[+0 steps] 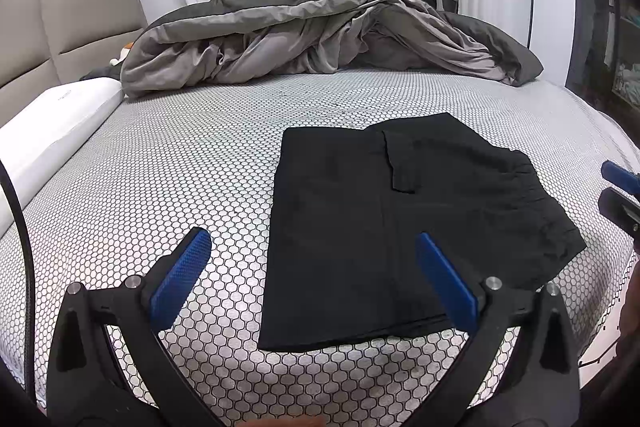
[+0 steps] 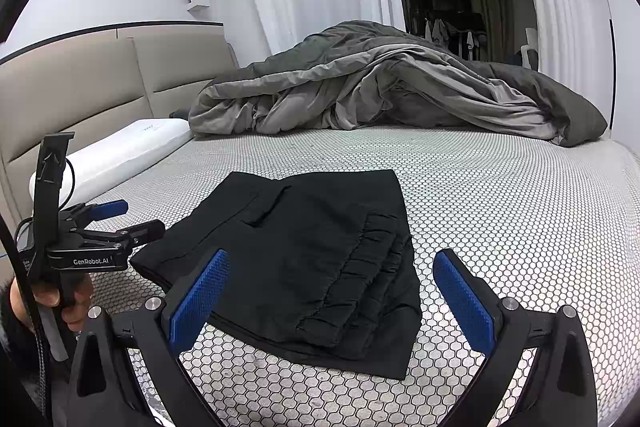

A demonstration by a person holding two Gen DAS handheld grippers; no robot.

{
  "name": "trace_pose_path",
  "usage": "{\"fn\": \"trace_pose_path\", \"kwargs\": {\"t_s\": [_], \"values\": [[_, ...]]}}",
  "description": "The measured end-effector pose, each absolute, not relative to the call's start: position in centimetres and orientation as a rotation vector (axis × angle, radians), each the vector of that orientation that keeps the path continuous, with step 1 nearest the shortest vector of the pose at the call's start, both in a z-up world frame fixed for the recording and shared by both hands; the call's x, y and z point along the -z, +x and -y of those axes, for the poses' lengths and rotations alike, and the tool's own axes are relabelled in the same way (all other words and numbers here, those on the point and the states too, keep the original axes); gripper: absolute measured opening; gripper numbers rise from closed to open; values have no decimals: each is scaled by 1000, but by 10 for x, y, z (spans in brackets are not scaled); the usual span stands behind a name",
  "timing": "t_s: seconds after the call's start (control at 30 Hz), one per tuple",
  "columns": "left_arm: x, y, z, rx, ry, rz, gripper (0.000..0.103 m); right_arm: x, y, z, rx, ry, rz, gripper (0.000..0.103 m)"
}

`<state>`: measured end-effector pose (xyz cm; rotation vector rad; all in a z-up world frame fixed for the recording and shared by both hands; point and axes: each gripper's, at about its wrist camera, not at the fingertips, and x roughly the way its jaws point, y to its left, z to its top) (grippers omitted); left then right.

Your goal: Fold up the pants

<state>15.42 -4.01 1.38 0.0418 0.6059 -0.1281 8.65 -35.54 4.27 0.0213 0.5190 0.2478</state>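
Black pants (image 1: 384, 219) lie folded into a flat rectangle on the bed, with the gathered waistband at the right end; in the right wrist view the pants (image 2: 304, 259) show the waistband nearest me. My left gripper (image 1: 314, 247) is open and empty, hovering above the near edge of the pants. It also shows at the left of the right wrist view (image 2: 138, 219), held by a hand. My right gripper (image 2: 330, 263) is open and empty above the waistband end. Its tip shows at the right edge of the left wrist view (image 1: 620, 187).
The bed has a white honeycomb-patterned mattress cover (image 1: 180, 163). A crumpled grey duvet (image 1: 320, 35) lies across the far side. A white pillow (image 1: 52, 131) and a beige padded headboard (image 2: 80, 87) are at the left. White curtains hang behind.
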Motion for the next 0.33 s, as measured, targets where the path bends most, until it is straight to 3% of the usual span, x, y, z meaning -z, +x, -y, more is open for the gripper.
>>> {"fn": "trace_pose_path", "kwargs": {"t_s": [0.33], "values": [[-12, 155, 40, 131, 46, -613, 102, -43, 87, 359, -251, 20, -519, 103]]}}
